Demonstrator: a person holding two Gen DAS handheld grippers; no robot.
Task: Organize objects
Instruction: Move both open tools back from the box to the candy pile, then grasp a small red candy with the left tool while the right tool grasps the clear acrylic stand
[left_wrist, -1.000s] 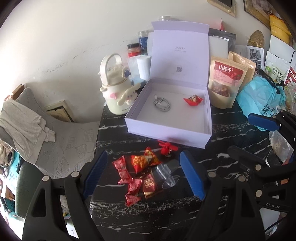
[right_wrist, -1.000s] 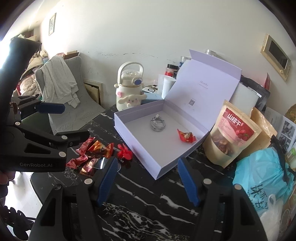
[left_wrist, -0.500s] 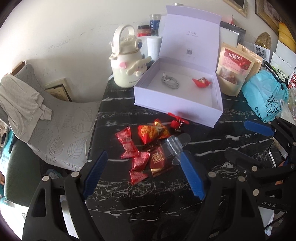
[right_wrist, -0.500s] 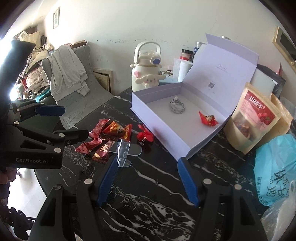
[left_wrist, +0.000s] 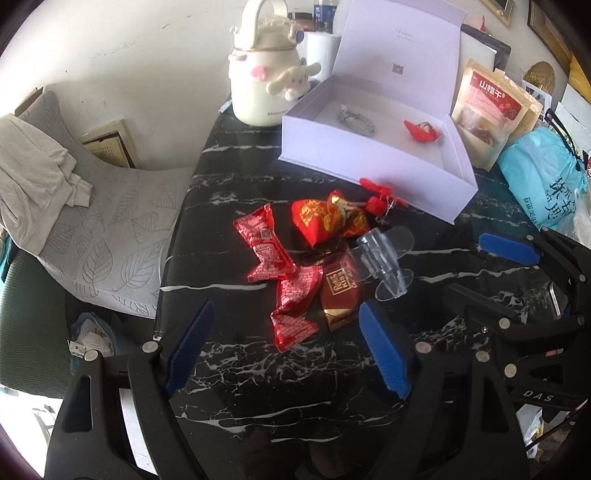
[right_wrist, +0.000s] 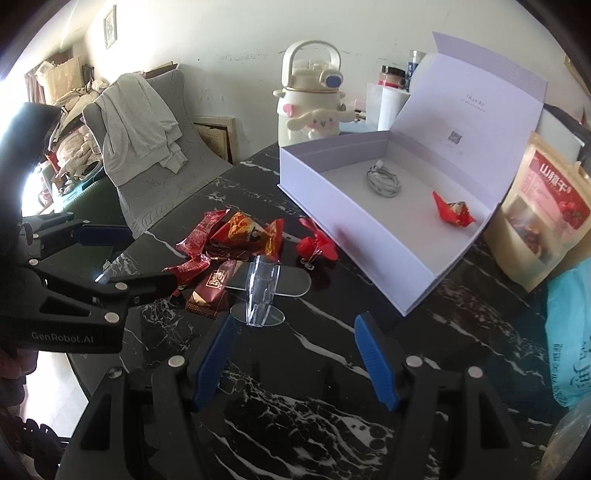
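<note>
Black marbled bench (left_wrist: 258, 387) carries 4 loose red foil-wrapped candies (left_wrist: 295, 266) just before the open lilac cardboard box (left_wrist: 373, 162), and both grippers, left (left_wrist: 284, 350) and right (right_wrist: 295, 354), hover with fingers apart, empty, seemingly approaching a pick that needs lowering onto 1 candy.

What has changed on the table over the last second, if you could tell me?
The left gripper has come down and forward toward the candy pile, and the right gripper has closed in on the clear plastic stand. Both stay open and empty. The candies, the stand, the red clip and the lavender box with its cable and red candy lie as before.
</note>
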